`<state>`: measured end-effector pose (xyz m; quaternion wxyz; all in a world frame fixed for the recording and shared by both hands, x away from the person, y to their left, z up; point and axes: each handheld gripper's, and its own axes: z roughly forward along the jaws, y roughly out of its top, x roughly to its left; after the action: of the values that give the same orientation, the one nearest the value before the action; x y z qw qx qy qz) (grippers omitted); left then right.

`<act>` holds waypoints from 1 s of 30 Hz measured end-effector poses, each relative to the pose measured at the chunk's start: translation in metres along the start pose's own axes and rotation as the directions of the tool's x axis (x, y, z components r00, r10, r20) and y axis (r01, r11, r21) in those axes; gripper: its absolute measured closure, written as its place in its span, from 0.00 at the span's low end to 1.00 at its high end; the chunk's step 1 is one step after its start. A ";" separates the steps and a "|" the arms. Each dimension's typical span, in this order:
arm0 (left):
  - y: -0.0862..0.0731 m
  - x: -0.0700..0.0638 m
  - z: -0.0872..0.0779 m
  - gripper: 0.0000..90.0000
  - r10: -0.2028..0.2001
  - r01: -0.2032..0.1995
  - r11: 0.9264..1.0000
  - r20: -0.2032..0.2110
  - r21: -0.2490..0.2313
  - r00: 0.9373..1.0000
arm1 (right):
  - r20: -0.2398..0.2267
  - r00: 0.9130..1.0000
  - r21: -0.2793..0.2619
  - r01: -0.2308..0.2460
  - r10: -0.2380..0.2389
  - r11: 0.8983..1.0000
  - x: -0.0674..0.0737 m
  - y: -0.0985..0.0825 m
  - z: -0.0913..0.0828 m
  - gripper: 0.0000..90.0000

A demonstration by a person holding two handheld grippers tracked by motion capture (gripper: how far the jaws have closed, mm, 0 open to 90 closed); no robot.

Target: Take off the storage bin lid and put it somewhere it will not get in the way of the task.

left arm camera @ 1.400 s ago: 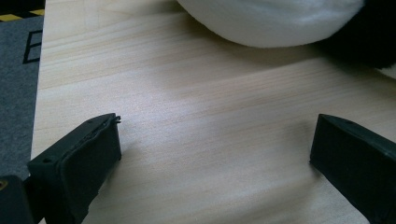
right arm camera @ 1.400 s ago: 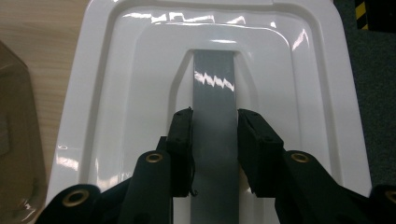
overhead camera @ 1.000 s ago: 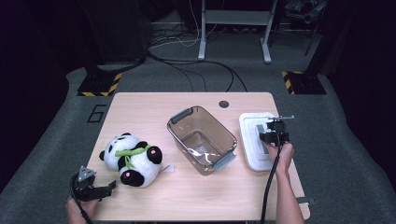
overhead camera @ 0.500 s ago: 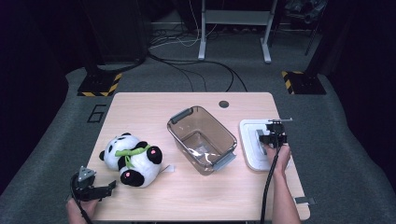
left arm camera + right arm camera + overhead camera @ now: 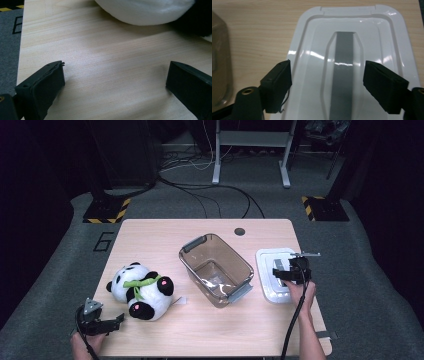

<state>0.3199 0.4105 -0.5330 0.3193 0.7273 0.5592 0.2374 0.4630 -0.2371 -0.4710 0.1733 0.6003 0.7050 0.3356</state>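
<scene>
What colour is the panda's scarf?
Green. The scarf around the toy panda shows best in the high view.

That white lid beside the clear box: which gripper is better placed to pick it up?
The right gripper. It hangs open directly over the white lid, jaws either side of its grey handle strip. The left gripper sits across the table by the toy panda.

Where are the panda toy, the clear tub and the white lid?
panda toy (image 5: 139, 291), high view, on its white belly.
clear tub (image 5: 192, 264), high view, on its left wall.
white lid (image 5: 312, 75), right gripper view, on its glossy left side.
</scene>
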 end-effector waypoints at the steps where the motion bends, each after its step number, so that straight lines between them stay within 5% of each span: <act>1: 0.000 0.000 0.000 0.02 -0.001 0.001 1.000 -0.001 0.000 1.000 | -0.011 0.999 -0.015 0.035 -0.035 0.999 0.010 -0.003 -0.008 0.17; 6: 0.000 0.000 0.000 0.02 -0.001 0.001 1.000 -0.001 0.000 1.000 | -0.031 0.997 -0.068 0.071 -0.073 0.995 0.028 -0.012 -0.023 0.00; 15: 0.000 0.000 0.000 0.02 -0.003 0.003 1.000 -0.001 0.000 1.000 | -0.064 0.983 -0.096 0.168 -0.174 0.981 0.070 -0.047 -0.033 0.00; 20: 0.000 0.000 0.000 0.02 -0.002 0.002 1.000 -0.003 -0.001 1.000 | -0.078 0.981 -0.094 0.172 -0.179 0.981 0.081 -0.072 -0.028 0.00; 30: 0.000 -0.001 0.000 0.02 -0.004 0.004 1.000 -0.009 -0.001 1.000 | -0.103 0.959 -0.054 0.261 -0.265 0.964 0.104 -0.110 -0.022 0.00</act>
<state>0.3201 0.4098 -0.5329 0.3177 0.7249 0.5620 0.2402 0.3459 -0.1486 -0.5134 0.1896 0.4783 0.7801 0.3561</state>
